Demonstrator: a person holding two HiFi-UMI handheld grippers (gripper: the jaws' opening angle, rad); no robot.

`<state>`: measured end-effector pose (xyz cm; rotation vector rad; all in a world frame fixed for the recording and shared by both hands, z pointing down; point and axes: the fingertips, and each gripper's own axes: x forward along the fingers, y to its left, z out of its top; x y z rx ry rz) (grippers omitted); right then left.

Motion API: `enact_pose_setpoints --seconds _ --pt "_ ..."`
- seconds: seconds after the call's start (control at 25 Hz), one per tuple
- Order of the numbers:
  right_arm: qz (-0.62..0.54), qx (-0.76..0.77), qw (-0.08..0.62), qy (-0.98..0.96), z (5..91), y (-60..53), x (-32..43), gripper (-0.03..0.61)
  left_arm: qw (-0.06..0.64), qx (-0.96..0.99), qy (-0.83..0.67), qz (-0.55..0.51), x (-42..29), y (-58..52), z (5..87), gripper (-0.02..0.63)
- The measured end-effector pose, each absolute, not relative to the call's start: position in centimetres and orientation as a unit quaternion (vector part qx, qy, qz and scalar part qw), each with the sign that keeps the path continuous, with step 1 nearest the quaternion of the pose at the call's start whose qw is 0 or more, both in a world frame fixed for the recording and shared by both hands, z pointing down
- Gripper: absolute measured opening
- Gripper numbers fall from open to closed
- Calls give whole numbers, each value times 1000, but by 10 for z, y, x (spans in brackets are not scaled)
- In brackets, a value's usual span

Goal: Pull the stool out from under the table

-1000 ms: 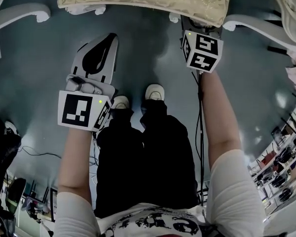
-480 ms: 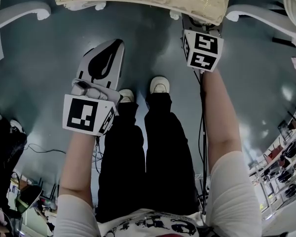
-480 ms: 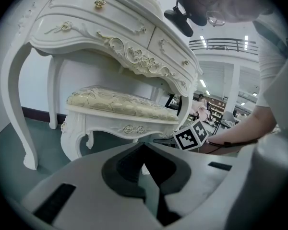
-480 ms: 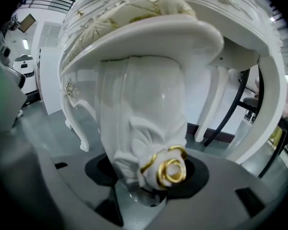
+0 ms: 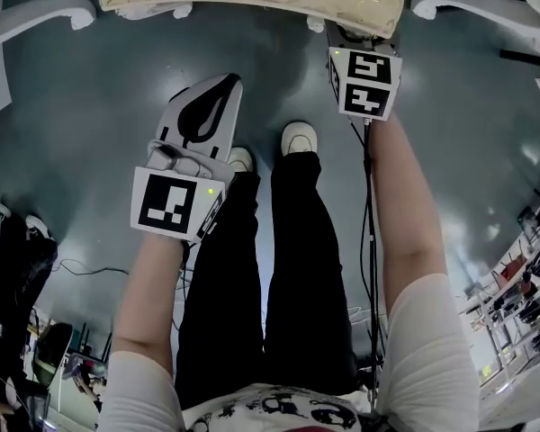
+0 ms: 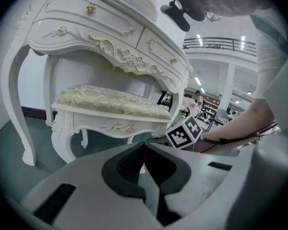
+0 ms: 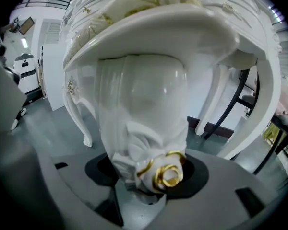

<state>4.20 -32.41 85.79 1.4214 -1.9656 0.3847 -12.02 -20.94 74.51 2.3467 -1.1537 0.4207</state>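
Right gripper (image 7: 151,178) has just been closing and clamps, jaws wide, on the carved corner leg of the stool (image 7: 144,104); left gripper (image 6: 145,150) is pinched together, empty, with the stool ahead of it under the table (image 6: 110,47); two grippers, one stool, one table; both forearms (image 5: 409,214) reach forward and down, the right farther.

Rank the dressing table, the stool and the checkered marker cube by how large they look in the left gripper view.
1. dressing table, which fills most of the upper left
2. stool
3. marker cube, by far the smallest
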Motion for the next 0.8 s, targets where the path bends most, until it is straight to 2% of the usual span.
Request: enact_pose_setpoints --seconds 0.44,0.8 --pt "152 532 344 -759 855 -257 38 265 245 863 -403 180 -127 -151 746 17" --pt "157 525 348 -761 856 -203 47 265 227 861 -429 153 -118 -127 728 17"
